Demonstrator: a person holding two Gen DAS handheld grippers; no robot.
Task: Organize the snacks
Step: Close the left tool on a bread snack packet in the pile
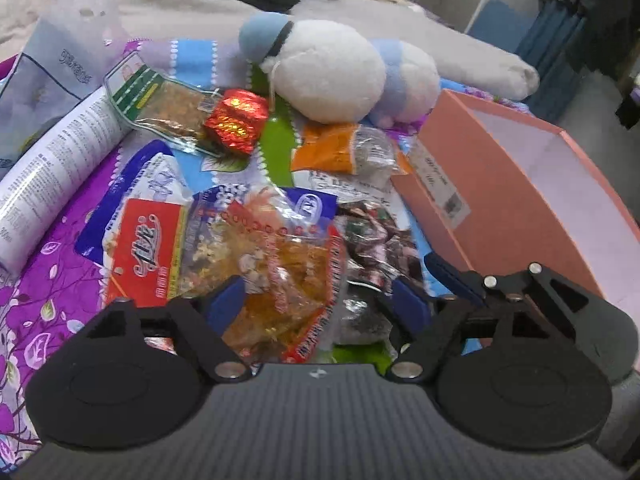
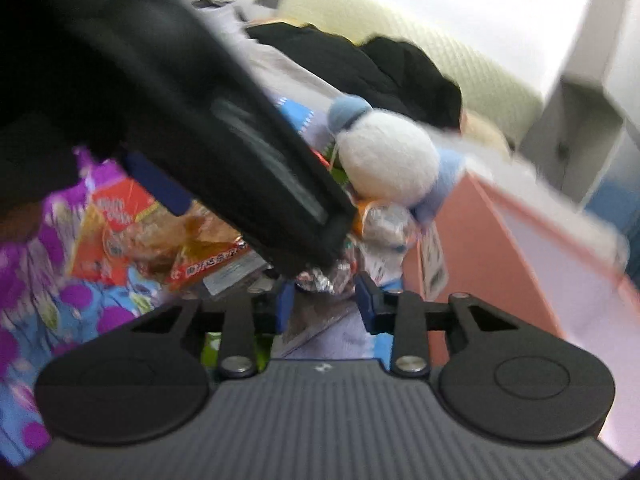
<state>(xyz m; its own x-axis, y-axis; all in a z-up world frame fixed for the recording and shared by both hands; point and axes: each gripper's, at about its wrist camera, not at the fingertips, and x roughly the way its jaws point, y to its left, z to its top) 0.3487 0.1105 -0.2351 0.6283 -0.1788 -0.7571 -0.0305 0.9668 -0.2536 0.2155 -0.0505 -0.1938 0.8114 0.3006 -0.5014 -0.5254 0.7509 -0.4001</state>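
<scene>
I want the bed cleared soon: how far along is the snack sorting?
Barely begun. The pink box looks empty. The left claw straddles an orange snack bag; the right claw brackets foil-wrapped candies. Every other packet, including the red foil pack, remains on the bedspread.

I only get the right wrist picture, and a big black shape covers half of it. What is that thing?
Observer: That's the tool in the other hand, the left gripper. In its own view its jaws stand on either side of an orange snack bag.
Visitor: Is there anything left of that pile that I can't see?
Observer: A white tube lies at the left edge of the bedspread.
Visitor: And behind the shape?
Observer: A red foil packet, lying against a clear pack with a green label.
</scene>
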